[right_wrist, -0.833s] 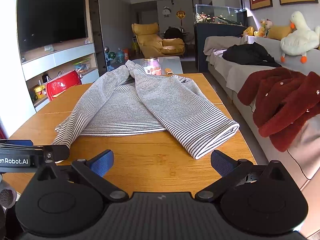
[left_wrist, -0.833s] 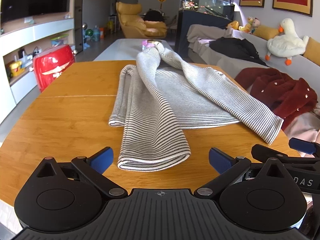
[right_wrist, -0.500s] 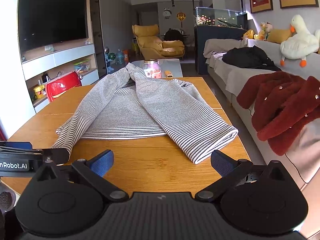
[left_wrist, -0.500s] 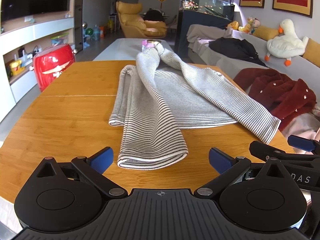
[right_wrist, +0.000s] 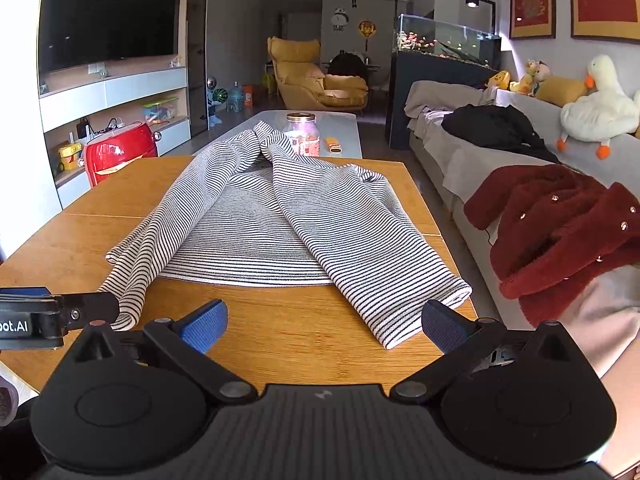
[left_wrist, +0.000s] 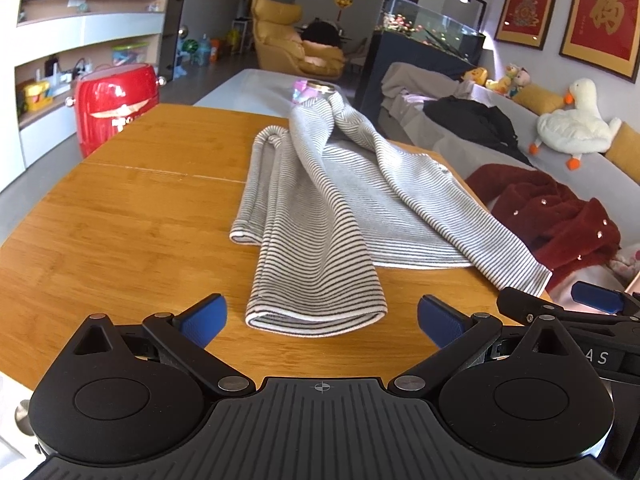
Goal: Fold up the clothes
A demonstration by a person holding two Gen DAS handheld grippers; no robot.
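While both sleeves now sit slightly nearer, the striped top (left_wrist: 352, 208) lies flat on the bench (left_wrist: 120, 216); left hand-held gripper (left_wrist: 320, 316) and right hand-held gripper (right_wrist: 324, 320) hang released, closing in on cuffs, so grasping likely follows.

Black-and-white striped garment (left_wrist: 320, 216), orange-brown table (left_wrist: 120, 216)

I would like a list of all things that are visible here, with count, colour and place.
striped top: one, white-black, on table, sleeves folded inward
table: one, wooden
jar: one, pink, low table behind
appliance: one, red, left of table
coat: one, dark red, on sofa
black garment: one, on sofa
plush duck: one, white, sofa back
armchair: one, yellow, far back
left gripper: open, empty
right gripper: open, empty
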